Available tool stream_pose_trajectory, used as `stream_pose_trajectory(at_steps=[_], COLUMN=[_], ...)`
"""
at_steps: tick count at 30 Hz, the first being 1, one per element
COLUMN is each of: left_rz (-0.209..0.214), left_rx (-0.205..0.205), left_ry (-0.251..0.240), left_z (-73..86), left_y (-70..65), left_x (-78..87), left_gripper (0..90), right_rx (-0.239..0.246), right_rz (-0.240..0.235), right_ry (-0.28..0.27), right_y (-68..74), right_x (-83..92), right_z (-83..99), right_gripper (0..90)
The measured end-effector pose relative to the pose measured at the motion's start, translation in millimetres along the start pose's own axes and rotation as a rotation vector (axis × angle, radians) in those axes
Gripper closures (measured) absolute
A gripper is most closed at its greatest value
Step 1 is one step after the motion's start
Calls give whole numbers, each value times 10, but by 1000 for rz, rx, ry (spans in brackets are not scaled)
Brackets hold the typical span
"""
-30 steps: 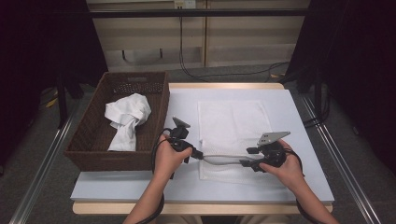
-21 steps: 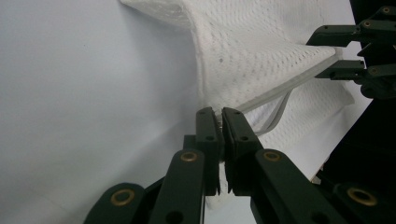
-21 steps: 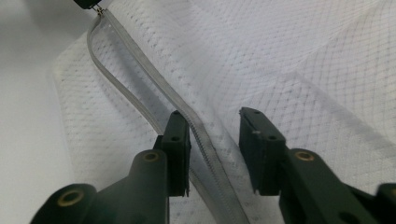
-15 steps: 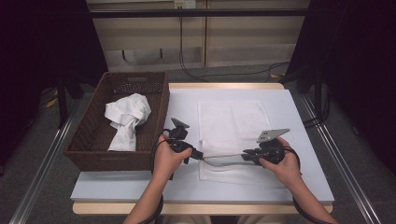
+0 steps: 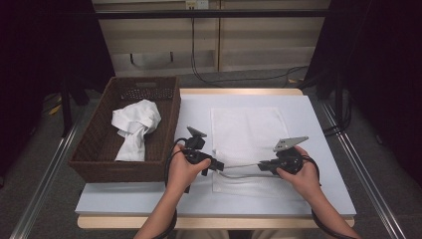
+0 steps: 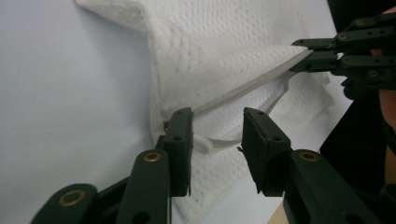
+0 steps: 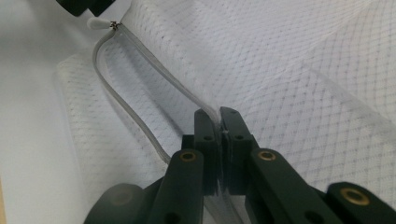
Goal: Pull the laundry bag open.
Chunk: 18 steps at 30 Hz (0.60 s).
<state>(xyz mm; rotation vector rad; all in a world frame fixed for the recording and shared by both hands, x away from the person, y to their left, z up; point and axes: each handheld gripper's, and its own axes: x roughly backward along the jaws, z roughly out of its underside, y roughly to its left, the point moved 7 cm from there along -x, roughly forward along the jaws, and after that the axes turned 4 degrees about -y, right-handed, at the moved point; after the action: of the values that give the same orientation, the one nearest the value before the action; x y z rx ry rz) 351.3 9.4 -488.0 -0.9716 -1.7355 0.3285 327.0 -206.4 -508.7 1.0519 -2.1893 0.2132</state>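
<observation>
Right tongs (image 7: 219,122) pinch mesh bag (image 7: 299,70) zipper edge.

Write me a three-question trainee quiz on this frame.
1. True or false: the right gripper is shut on the mesh bag's zipper edge.
2. Where does the crumpled white cloth lie? A) in the basket B) on the table
3. How do the left gripper's fingers stand?
Key: 1 true, having just closed. 2 A. 3 Apart, having just been opening, with the zipper edge between them unpinched.
</observation>
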Motion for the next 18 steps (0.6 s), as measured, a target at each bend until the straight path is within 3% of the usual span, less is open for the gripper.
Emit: stream_pose_trajectory(at_steps=[3, 4, 8, 15, 17, 18], left_rz=[-5, -5, -17, 10, 13, -5], left_rx=[-12, 5, 6, 5, -4, -28], left_ry=[9, 10, 16, 48, 41, 23], left_z=[6, 9, 14, 80, 72, 59], left_y=[24, 19, 43, 17, 15, 26], left_x=[-6, -20, -36, -186, -165, -138], left_gripper=[601, 598, 558, 514, 495, 480], right_rx=[-6, -7, -9, -21, -21, -18], right_rz=[1, -3, 4, 2, -1, 0], right_ry=[0, 0, 2, 11, 11, 8], right_y=[-6, -6, -17, -16, -22, -28], right_x=[-3, -3, -2, -18, -12, -13], right_z=[-7, -9, -6, -21, -25, -29], right_gripper=[877, 879, 881, 886, 889, 891])
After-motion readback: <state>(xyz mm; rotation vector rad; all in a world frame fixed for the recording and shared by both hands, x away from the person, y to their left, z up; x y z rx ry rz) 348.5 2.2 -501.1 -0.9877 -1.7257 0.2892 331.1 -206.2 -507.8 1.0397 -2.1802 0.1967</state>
